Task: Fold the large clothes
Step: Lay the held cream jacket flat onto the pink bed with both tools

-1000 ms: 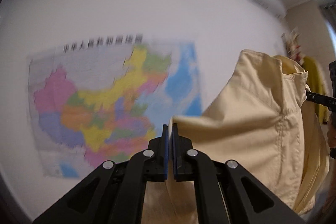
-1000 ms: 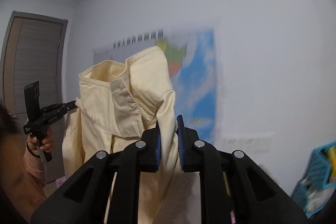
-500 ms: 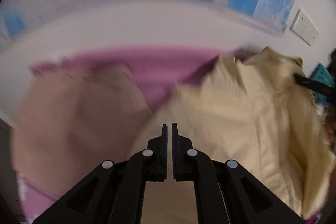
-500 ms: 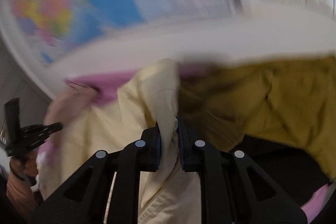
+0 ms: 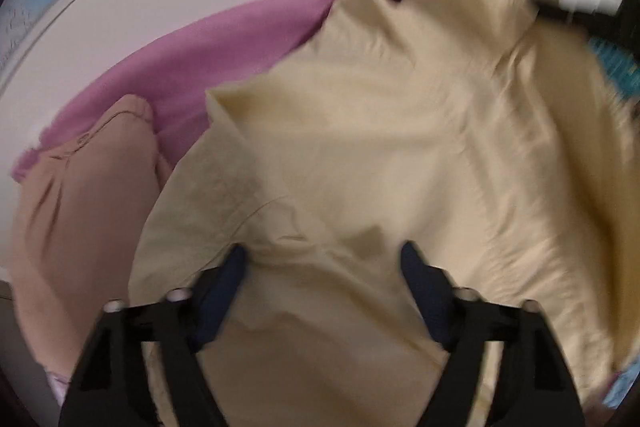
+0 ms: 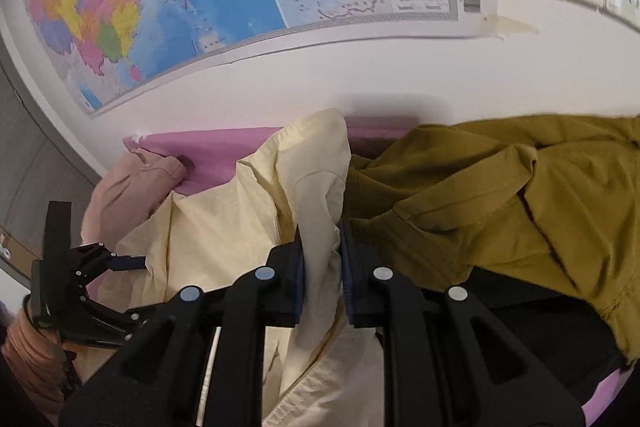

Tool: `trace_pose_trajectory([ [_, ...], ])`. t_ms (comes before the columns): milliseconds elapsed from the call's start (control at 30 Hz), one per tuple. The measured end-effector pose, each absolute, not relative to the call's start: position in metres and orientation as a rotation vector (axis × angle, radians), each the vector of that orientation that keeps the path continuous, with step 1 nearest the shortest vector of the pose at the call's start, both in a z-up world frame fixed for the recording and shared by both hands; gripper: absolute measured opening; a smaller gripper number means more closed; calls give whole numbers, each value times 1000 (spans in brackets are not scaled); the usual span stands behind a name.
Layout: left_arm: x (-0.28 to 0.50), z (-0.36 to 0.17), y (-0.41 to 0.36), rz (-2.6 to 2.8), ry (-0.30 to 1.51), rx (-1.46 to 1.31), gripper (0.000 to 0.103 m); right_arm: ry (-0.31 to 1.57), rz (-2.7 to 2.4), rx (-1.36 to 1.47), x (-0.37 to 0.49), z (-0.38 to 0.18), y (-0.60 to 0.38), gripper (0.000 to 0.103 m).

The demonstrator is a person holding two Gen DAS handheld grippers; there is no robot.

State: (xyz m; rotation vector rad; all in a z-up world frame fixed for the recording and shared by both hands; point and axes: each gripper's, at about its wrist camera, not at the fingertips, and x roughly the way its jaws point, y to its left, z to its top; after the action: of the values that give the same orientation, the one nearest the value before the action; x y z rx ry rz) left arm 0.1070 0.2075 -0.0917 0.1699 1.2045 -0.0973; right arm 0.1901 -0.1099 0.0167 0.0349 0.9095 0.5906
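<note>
The left gripper (image 5: 324,263) has just opened, releasing the cream jacket (image 5: 380,147) onto the pink sheet (image 5: 224,43), while the right gripper (image 6: 320,259) still pinches it, ready for folding.

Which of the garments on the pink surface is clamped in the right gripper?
The pale yellow shirt: a fold of it runs up between the right gripper pads. The mustard garment and the peach garment lie free.

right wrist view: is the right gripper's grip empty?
No, the right gripper is clamped on a fold of the cream shirt.
</note>
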Motion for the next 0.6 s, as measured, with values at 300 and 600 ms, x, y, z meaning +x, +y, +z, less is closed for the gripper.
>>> trace_pose_trajectory([
  [300, 78, -22, 266, 21, 982, 59, 2, 781, 637, 79, 181, 60, -120, 15],
  [600, 100, -32, 333, 187, 1012, -55, 8, 952, 460, 99, 243, 14, -122, 38],
])
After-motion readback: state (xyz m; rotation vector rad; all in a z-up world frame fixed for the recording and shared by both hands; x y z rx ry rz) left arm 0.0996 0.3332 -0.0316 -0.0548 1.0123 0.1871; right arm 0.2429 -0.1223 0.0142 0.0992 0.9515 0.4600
